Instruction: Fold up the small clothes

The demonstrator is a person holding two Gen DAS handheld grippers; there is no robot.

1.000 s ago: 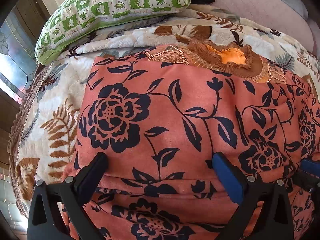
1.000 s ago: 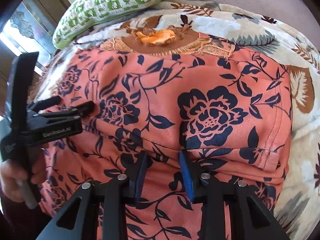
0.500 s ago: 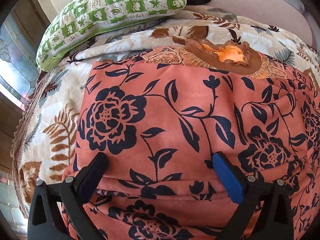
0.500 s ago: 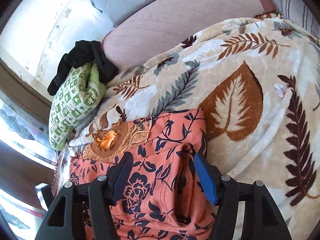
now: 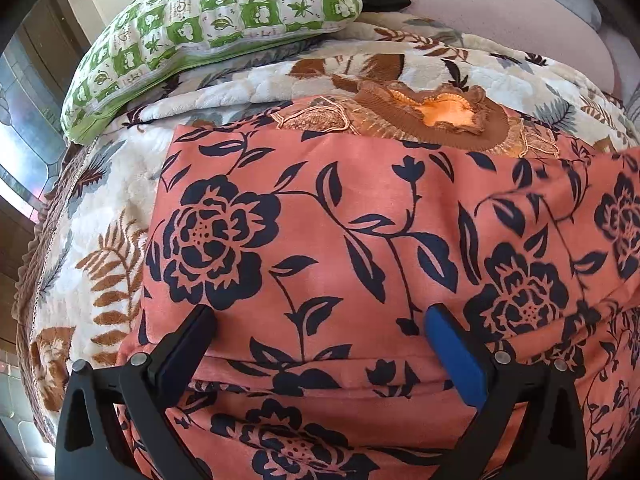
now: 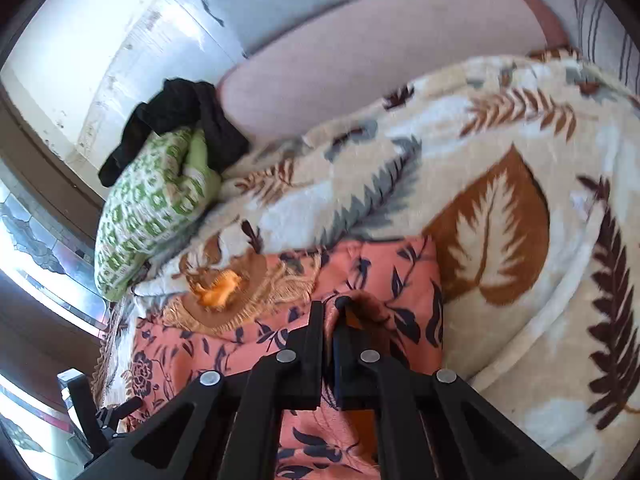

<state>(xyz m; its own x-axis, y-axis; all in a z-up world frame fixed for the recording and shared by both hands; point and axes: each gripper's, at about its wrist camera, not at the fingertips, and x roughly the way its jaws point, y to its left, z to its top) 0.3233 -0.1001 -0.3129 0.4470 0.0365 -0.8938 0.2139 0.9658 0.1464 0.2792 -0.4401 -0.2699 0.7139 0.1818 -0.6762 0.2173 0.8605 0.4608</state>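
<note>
A salmon-pink garment point(image 5: 352, 240) with dark blue flowers and a brown frilled collar point(image 5: 436, 112) lies partly folded on a leaf-patterned blanket point(image 5: 100, 240). My left gripper point(image 5: 320, 320) is open, its fingers resting low over the garment's near folded edge. In the right wrist view the garment point(image 6: 400, 276) lies below centre. My right gripper point(image 6: 329, 308) is shut on a raised fold of the garment near its right edge. The left gripper's body point(image 6: 96, 412) shows at the lower left of that view.
A green and white pillow point(image 5: 208, 28) lies at the far left of the bed, with black cloth point(image 6: 176, 120) on it. A pink headboard cushion point(image 6: 380, 84) stands behind. The blanket point(image 6: 520, 220) spreads to the right. A window is on the left.
My right gripper swung to the garment's right edge and closed on a fold of it. The left gripper stayed open and barely moved.
</note>
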